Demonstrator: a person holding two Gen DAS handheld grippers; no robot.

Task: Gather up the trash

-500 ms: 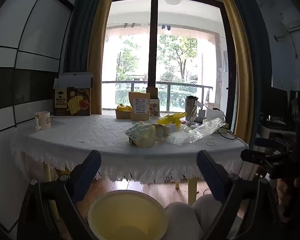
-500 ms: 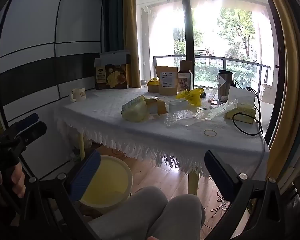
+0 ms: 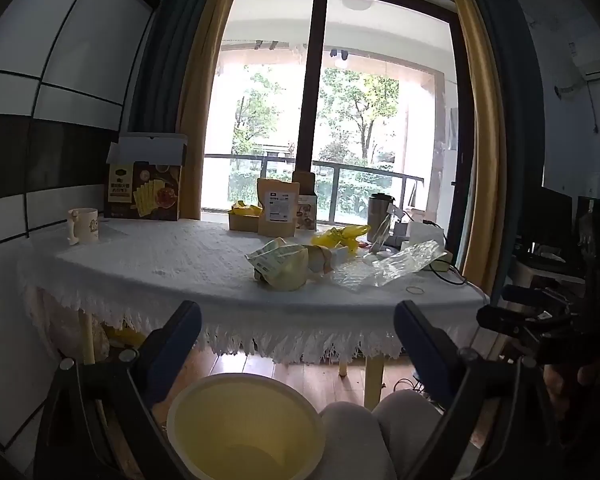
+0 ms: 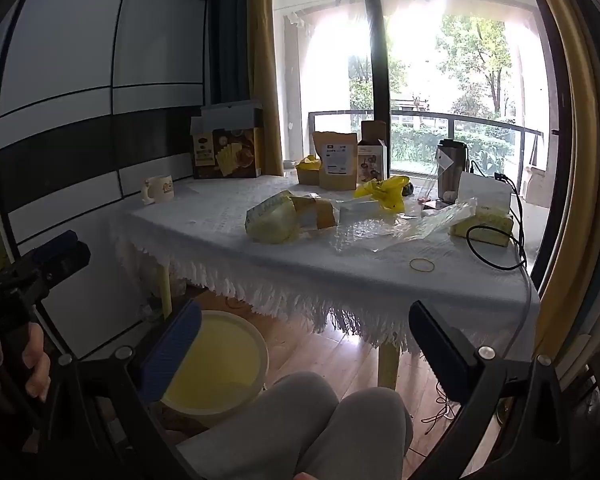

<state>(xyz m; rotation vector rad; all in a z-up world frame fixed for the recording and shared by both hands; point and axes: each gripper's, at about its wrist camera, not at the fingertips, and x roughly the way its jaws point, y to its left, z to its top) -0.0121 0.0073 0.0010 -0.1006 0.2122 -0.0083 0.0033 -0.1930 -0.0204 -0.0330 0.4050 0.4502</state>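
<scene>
A pale yellow bin (image 3: 244,428) stands on the wood floor in front of the table, also in the right wrist view (image 4: 216,364). On the white tablecloth (image 3: 172,256) lie a crumpled pale green bag (image 3: 282,266) (image 4: 272,220), a clear plastic wrapper (image 3: 392,264) (image 4: 396,228), a yellow plastic bag (image 3: 340,236) (image 4: 384,190) and a rubber band (image 4: 422,265). My left gripper (image 3: 296,332) is open and empty, above the bin and short of the table edge. My right gripper (image 4: 304,340) is open and empty, to the right of the bin.
At the back of the table stand a brown food box (image 3: 144,192), a mug (image 3: 84,226), a kraft pouch (image 3: 278,208), a steel tumbler (image 3: 380,216) and a tissue box (image 4: 482,224) with a black cable. My knees (image 4: 320,432) are below. Window and curtains behind.
Both views have shifted only slightly; nothing on the table has moved and both grippers stay open.
</scene>
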